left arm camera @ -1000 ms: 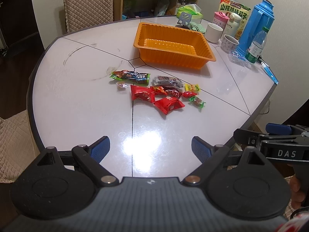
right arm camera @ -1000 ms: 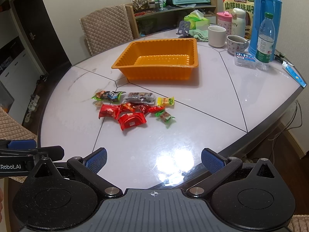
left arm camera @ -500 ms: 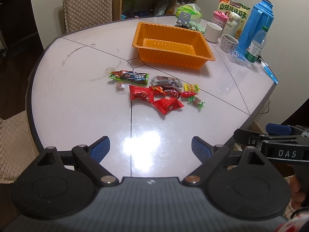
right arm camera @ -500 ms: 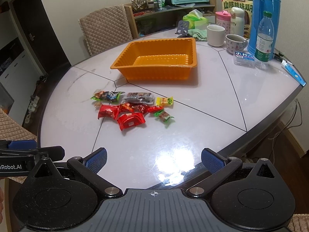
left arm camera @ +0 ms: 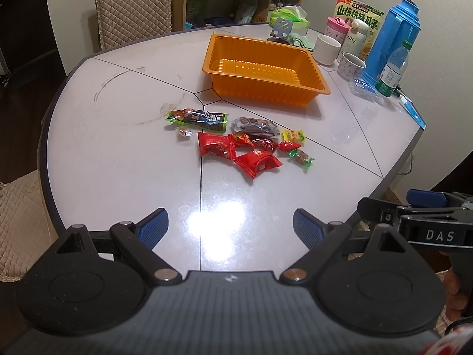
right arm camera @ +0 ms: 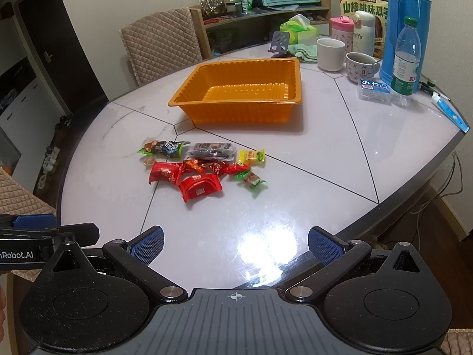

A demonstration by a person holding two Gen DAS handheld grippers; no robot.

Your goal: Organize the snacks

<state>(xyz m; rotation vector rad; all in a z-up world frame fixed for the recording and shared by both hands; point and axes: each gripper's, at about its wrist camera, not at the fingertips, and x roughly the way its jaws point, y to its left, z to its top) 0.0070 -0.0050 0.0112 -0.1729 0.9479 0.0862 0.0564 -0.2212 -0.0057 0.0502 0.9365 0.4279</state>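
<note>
Several wrapped snacks (left arm camera: 239, 145) (right arm camera: 204, 165) lie in a loose cluster on the white table: red packets, a green and blue bar, a grey pouch, small yellow and green candies. Behind them stands an orange plastic tray (left arm camera: 263, 88) (right arm camera: 239, 112) with nothing in it. My left gripper (left arm camera: 230, 226) hovers open over the table's near edge, well short of the snacks. My right gripper (right arm camera: 235, 244) is open too, near the front edge, with nothing between its fingers. Each gripper shows at the side of the other's view.
At the back right stand a blue thermos (right arm camera: 409, 26), a water bottle (right arm camera: 405, 59), two mugs (right arm camera: 331, 53), a snack box (left arm camera: 359, 14) and a tissue pack (right arm camera: 300, 31). A quilted chair (right arm camera: 161, 44) is behind the table. The table edge (right arm camera: 414, 189) curves on the right.
Both views have shifted very slightly; the snacks and tray sit a touch further left in frame. Nothing was picked up or moved on the table.
</note>
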